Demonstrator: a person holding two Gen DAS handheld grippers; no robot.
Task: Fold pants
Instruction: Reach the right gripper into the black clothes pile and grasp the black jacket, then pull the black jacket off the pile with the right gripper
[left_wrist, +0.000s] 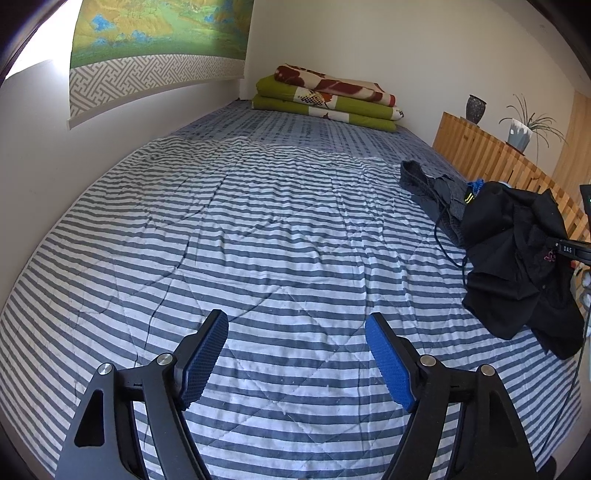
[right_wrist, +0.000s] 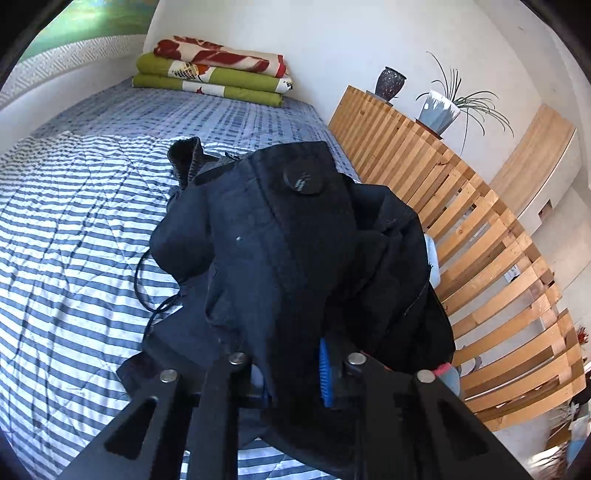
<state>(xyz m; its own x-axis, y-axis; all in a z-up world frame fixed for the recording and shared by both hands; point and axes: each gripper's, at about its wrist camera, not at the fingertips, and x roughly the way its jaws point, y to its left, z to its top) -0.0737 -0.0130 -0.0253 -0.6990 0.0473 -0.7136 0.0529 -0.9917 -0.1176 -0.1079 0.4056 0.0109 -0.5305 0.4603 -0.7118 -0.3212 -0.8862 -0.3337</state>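
From the left side, the left gripper (left_wrist: 295, 354) hangs low over the striped quilt (left_wrist: 229, 236), its two blue-padded fingers (left_wrist: 202, 363) spread wide with nothing between them, pointing up the bed toward the far wall. Its handle and whoever holds it are cut off below the frame, so I cannot see the hand at all. Across the bed's head sits a stack of folded blankets (left_wrist: 325, 98), green under red and cream, and a wall hanging (left_wrist: 155, 40) is cropped at the top edge.

Moving right, the black pants (left_wrist: 517, 258) lie bunched in a heap near the bed's right edge, beside the wooden slatted rail (left_wrist: 480, 147). A grey garment (left_wrist: 424, 181) pokes out behind them, and a thin dark cord (left_wrist: 448, 236) trails onto the quilt; where it ends is hidden under the cloth.

In the right wrist view the pants (right_wrist: 288, 251) fill most of the middle, a round button (right_wrist: 303, 180) showing near the top. The right gripper (right_wrist: 291, 373) is pinching a fold of this fabric: its jaws are drawn in on the cloth, with only a sliver of one blue pad (right_wrist: 325, 373) peeking out and the other finger buried. Something pale and something red show at the heap's right side, too covered to name. A vase (right_wrist: 389, 83) and a potted plant (right_wrist: 441, 110) stand on the rail's top.
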